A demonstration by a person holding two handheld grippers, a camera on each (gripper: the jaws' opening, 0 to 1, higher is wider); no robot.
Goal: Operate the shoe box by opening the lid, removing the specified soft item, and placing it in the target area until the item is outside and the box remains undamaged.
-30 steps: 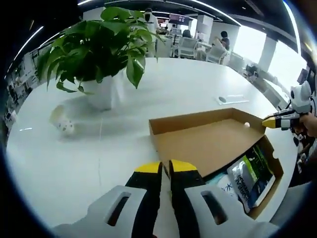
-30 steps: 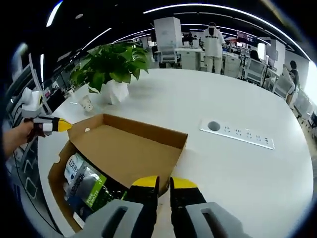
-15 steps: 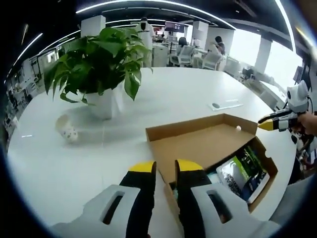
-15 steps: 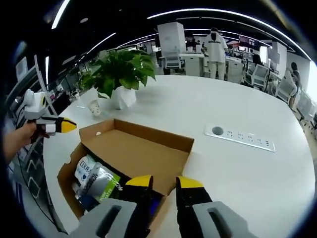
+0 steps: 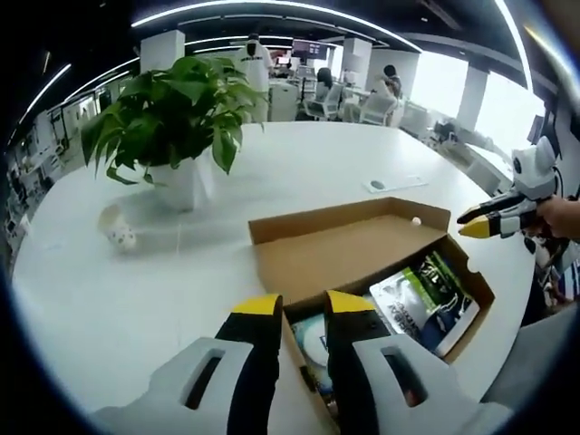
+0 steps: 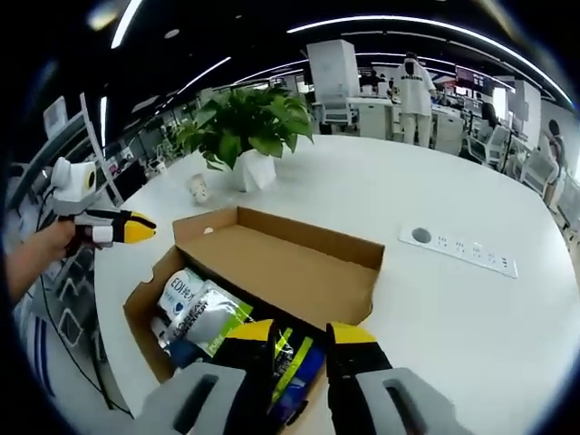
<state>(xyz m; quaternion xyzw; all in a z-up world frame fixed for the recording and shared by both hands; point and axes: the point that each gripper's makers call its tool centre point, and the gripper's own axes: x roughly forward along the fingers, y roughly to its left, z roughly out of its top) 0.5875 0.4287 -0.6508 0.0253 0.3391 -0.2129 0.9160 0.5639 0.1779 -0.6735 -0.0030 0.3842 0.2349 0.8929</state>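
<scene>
Open-plan office, big white table (image 5: 299, 172); potted plant (image 5: 172, 109) and paper cup (image 5: 118, 237) toward the far edge. We've got the shoe box (image 6: 299, 272) at the near edge w/ lid tipped back, soft pouches (image 6: 201, 306) inside, long axis along the box. Left gripper (image 5: 297, 306) and right gripper (image 6: 302, 332): jaws slightly apart, holding nothing. Risk, we reckon: a jaw catching the cardboard rim could tear it.
</scene>
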